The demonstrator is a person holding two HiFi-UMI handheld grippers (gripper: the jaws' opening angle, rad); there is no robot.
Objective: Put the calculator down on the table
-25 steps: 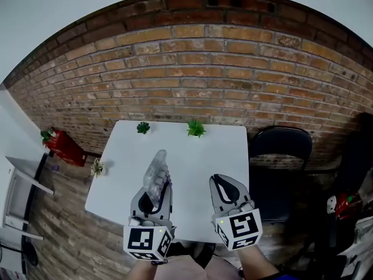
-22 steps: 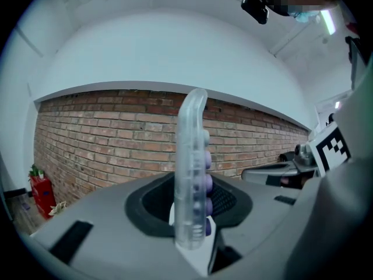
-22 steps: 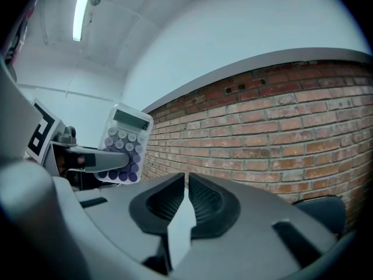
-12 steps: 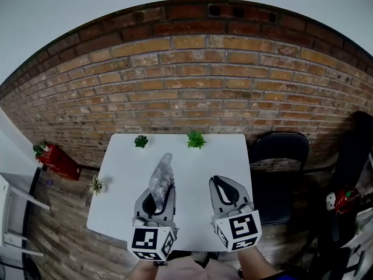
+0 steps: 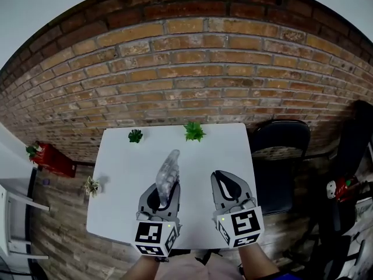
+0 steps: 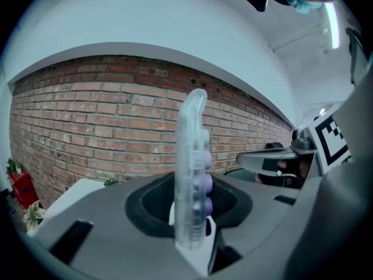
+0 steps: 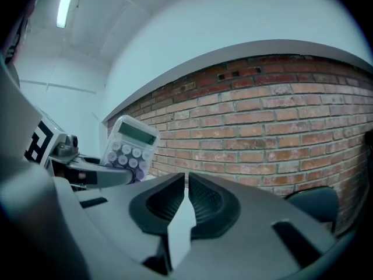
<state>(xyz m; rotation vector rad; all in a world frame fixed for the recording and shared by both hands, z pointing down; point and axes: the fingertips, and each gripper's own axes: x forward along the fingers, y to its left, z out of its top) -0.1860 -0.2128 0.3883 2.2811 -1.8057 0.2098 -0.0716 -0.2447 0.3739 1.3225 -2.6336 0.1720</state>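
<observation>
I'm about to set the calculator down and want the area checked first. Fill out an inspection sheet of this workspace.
Surface: white table, mostly bare.
Job's things: calculator, held edge-up over the table.
Clutter: left plant and right plant, small and green, at the table's far edge.
Grippers: left gripper shut on the calculator; right gripper shut, empty.
Cables: nothing seen.
Surroundings: brick wall behind; black chair right of the table; third plant by its left edge.
</observation>
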